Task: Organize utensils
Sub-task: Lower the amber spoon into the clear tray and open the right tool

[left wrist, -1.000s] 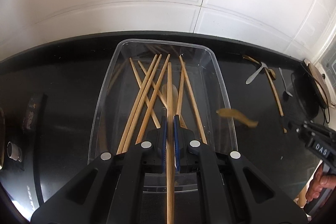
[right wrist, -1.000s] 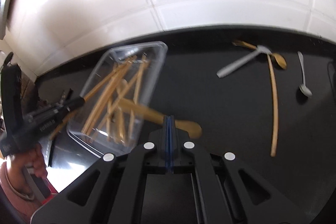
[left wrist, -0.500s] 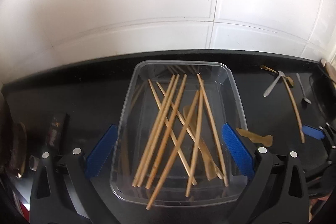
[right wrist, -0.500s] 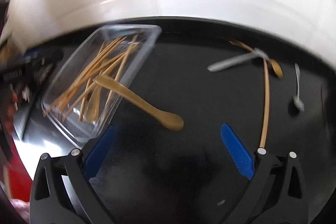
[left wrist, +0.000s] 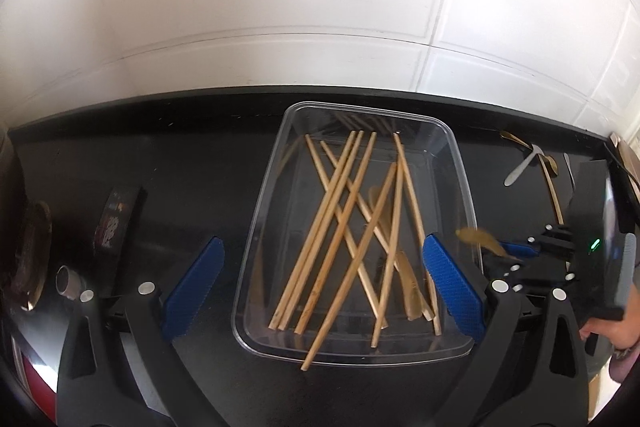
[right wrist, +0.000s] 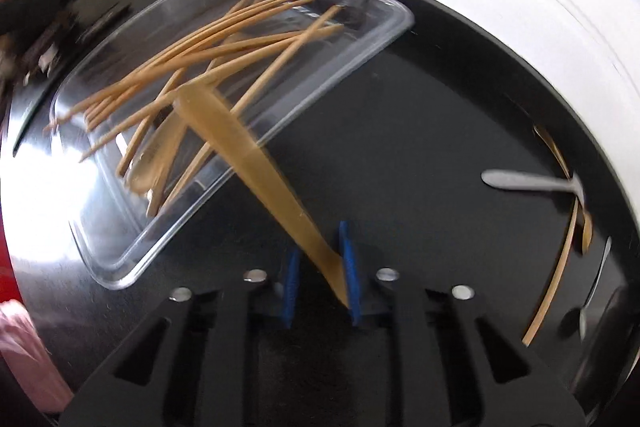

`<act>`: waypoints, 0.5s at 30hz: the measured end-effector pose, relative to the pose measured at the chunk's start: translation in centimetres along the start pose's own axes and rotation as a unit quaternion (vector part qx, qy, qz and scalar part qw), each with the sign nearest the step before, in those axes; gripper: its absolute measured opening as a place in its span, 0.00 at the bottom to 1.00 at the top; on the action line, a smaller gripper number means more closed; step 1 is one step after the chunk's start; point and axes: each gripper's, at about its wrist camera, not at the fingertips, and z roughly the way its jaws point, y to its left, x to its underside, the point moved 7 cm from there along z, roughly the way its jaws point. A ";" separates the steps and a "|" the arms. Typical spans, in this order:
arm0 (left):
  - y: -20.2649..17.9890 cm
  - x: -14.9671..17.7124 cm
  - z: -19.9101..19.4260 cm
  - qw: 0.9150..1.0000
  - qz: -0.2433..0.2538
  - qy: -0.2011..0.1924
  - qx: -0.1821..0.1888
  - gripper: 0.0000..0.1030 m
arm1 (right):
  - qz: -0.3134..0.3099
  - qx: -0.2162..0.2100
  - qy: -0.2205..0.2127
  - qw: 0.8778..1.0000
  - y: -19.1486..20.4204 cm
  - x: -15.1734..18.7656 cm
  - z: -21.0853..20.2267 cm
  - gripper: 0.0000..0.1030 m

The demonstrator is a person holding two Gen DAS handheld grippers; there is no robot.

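Black counter (left wrist: 168,147): left gripper (left wrist: 320,283) spread around container (left wrist: 460,163) rim; right gripper (right wrist: 320,279) closing, wooden spoon (right wrist: 256,163) between pads.

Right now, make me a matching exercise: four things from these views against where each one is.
Things:
1. chopsticks
2. wooden spoon
3. grey spoon
4. left claw

Places:
A. on the bare black counter, far from the tub
B. between the closing right claw's pads, lying over the tub's rim
C. piled inside the clear tub
D. open, astride the tub's near end

Pairs: 1-C, 2-B, 3-A, 4-D
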 end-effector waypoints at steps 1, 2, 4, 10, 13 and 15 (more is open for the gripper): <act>0.2 -0.1 0.0 1.000 -0.003 -0.001 -0.002 0.94 | 0.024 -0.010 -0.003 1.000 -0.3 0.0 -0.5 0.08; 0.3 0.0 0.0 1.000 -0.005 -0.002 -0.007 0.94 | 0.051 -0.016 -0.007 0.999 -0.6 0.0 -1.2 0.08; 0.4 -0.1 0.1 1.000 -0.002 -0.005 -0.017 0.94 | 0.100 -0.047 -0.015 0.994 -0.7 0.1 -2.4 0.08; 0.1 -0.2 0.3 0.999 0.009 -0.009 -0.030 0.94 | 0.198 -0.155 -0.047 0.967 1.5 -0.6 -6.2 0.08; 0.2 0.0 0.4 1.000 0.001 -0.005 -0.025 0.94 | 0.213 -0.167 -0.057 0.961 2.2 -1.3 -6.8 0.08; 0.4 0.2 0.3 1.000 -0.003 -0.004 -0.023 0.94 | 0.224 -0.172 -0.059 0.958 2.3 -1.9 -6.7 0.08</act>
